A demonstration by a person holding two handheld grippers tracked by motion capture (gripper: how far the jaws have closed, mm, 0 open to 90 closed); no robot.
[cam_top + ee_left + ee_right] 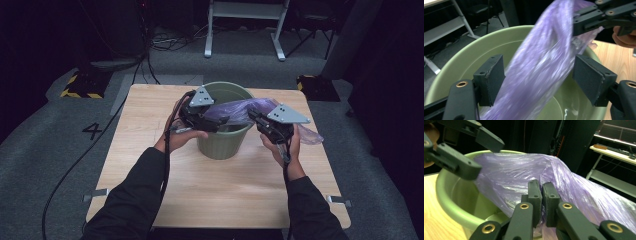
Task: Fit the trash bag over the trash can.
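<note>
A person at a wooden tabletop [150, 150] works a thin purple plastic bag [240, 111] over the mouth of a green bucket [222, 145], a gripper in each hand. The right gripper [541, 192] has its fingers [535, 195] closed tight on a fold of the bag at the bucket's near rim, the film bunched between the pads. The left gripper [539, 77] has its fingers [491, 75] spread apart, with a stretched band of the bag running between them above the bucket's hollow; the pads are not pressing on it. The bucket stands upright near the tabletop's far edge, and the bag drapes across its rim and trails off toward the right.
</note>
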